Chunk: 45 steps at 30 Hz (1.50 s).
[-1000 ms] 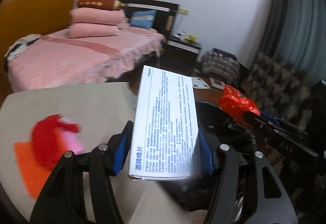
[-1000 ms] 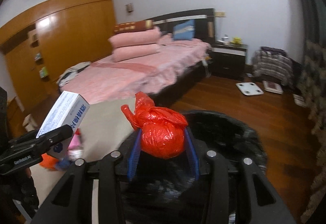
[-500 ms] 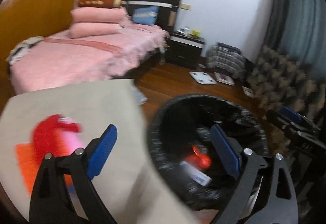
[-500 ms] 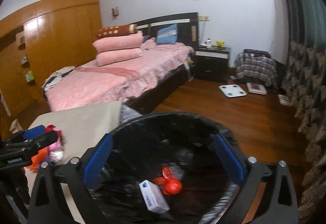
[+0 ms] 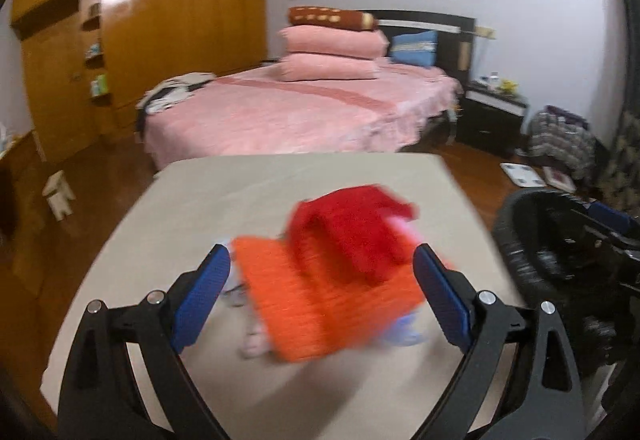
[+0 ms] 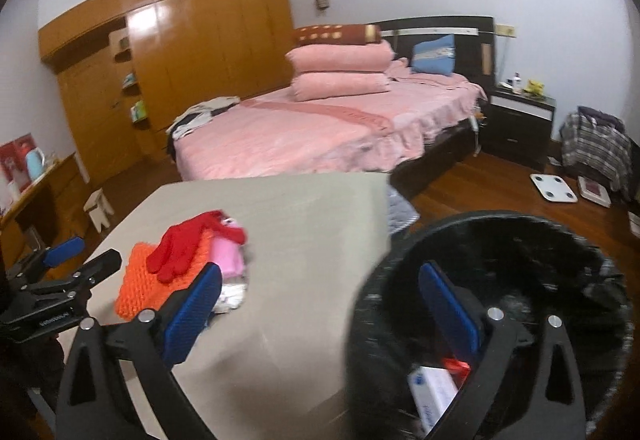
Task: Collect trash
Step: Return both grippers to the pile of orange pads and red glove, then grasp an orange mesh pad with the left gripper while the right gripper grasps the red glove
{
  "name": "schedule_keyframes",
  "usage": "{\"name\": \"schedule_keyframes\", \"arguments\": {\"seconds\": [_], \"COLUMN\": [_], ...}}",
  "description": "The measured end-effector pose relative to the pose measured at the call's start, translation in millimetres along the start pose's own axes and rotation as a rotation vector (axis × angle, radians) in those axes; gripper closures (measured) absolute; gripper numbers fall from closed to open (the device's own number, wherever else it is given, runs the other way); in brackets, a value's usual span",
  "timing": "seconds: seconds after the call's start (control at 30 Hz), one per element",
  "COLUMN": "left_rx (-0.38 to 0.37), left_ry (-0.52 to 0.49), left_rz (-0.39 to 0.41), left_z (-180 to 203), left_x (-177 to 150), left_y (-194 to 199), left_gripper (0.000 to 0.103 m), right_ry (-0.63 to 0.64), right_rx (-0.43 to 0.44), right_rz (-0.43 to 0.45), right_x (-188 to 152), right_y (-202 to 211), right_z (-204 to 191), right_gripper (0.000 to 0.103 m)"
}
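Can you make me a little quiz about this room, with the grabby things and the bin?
1. True or false: the left gripper has its jaws shut on the white box.
2. Which lies on top of the orange knitted cloth on the table? A) a red glove B) a blue pillow C) a white scale
3. Fill in: the white box and the red bag lie inside the black ____.

Key
1. False. Both the left gripper and the right gripper are open and hold nothing.
2. A, the red glove.
3. Bin, beside the table.
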<state>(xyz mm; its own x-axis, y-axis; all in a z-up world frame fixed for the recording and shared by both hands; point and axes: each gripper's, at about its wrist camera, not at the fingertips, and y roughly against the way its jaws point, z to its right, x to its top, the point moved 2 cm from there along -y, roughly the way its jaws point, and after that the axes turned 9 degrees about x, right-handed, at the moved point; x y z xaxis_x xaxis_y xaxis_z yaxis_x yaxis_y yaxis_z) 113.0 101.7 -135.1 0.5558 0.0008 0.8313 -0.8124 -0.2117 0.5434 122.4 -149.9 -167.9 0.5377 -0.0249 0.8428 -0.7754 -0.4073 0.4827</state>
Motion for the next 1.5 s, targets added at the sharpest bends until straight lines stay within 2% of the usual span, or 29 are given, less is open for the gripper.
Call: {"name": "schedule_keyframes", "arguments": {"seconds": [0.07, 0.27, 0.37, 0.57, 0.7, 0.83, 1.0, 1.2, 1.4, 1.47, 1.5], "left_rx": [0.034, 0.039, 0.013, -0.049, -0.112, -0.120, -0.105, -0.047, -0.023, -0.017, -0.016], "left_ry": [0.020, 0.064, 0.077, 0.098, 0.111, 0.109, 0.146, 0.170, 0.164, 0.158, 0.161], "left_rz": [-0.004, -0.037, -0.055, -0.093, -0.141, -0.120, -0.078, -0.042, -0.082, -0.093, -0.099], "left_z": [-16, -39, -37, -33, -28, -26, -38, -67, -80, -81, -81], "left_x": [-11, -33, -36, -37, -41, -41, -33, -29, -39, -44, -46], "left_y": [-8, -26, -35, -54, -65, -63, -50, -32, -38, -41, -43], "left_gripper": [0.013, 0.014, 0.022, 0.043, 0.075, 0.084, 0.087, 0.087, 0.087, 0.087, 0.087], "right_ry": [0.022, 0.024, 0.057, 0.070, 0.079, 0.080, 0.095, 0.112, 0.147, 0.157, 0.167], "right_rx": [-0.007, 0.013, 0.004, 0.013, 0.022, 0.034, 0.061, 0.108, 0.137, 0.144, 0.151], "right_rz": [-0.022, -0.056, -0.072, -0.098, -0.089, -0.088, -0.077, -0.085, -0.136, -0.152, -0.155], "right_x": [-8, -21, -26, -27, -22, -19, -14, -14, -31, -38, -41], "right_y": [-16, -41, -53, -59, -60, -61, -61, -65, -83, -90, -93], "right_z": [-12, -32, -41, -48, -52, -58, -67, -83, -99, -103, -105], "right_gripper": [0.006, 0.006, 0.006, 0.006, 0.006, 0.006, 0.007, 0.015, 0.030, 0.042, 0.045]}}
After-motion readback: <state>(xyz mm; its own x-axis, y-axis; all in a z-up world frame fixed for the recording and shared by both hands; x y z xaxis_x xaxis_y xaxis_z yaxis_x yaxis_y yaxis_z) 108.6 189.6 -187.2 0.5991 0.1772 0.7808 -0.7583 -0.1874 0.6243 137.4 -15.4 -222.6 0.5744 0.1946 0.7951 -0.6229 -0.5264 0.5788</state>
